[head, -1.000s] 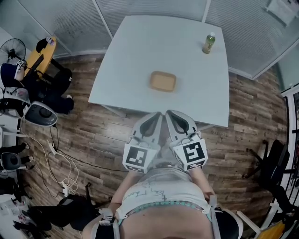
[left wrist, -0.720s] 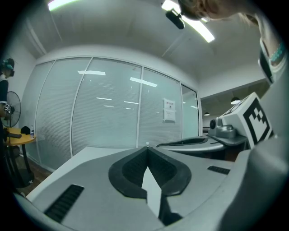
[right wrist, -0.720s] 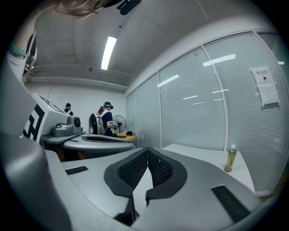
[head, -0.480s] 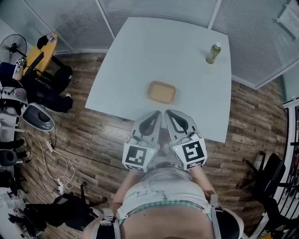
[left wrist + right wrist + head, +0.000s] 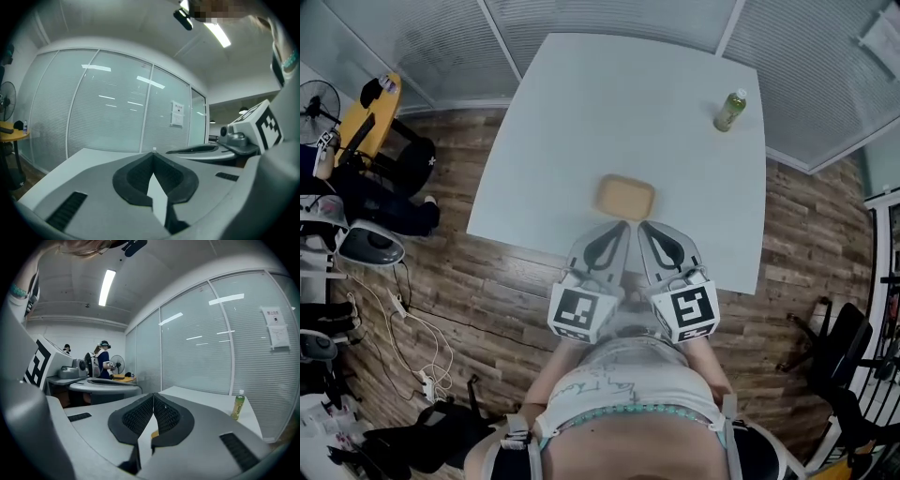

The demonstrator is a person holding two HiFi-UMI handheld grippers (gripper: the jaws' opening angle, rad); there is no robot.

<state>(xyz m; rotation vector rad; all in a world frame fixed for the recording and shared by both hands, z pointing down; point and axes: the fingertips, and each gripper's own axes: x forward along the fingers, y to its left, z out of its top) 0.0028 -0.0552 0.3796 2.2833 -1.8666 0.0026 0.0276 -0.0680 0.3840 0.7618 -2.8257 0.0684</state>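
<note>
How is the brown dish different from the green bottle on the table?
The brown dish is flat and wide; the green bottle is tall and thin. The dish lies near the front edge; the bottle stands by the far right corner. Both rest on the white table.

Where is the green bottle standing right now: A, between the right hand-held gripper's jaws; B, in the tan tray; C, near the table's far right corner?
C: the head view shows the green bottle upright near the far right corner of the table, apart from the tan tray.
</note>
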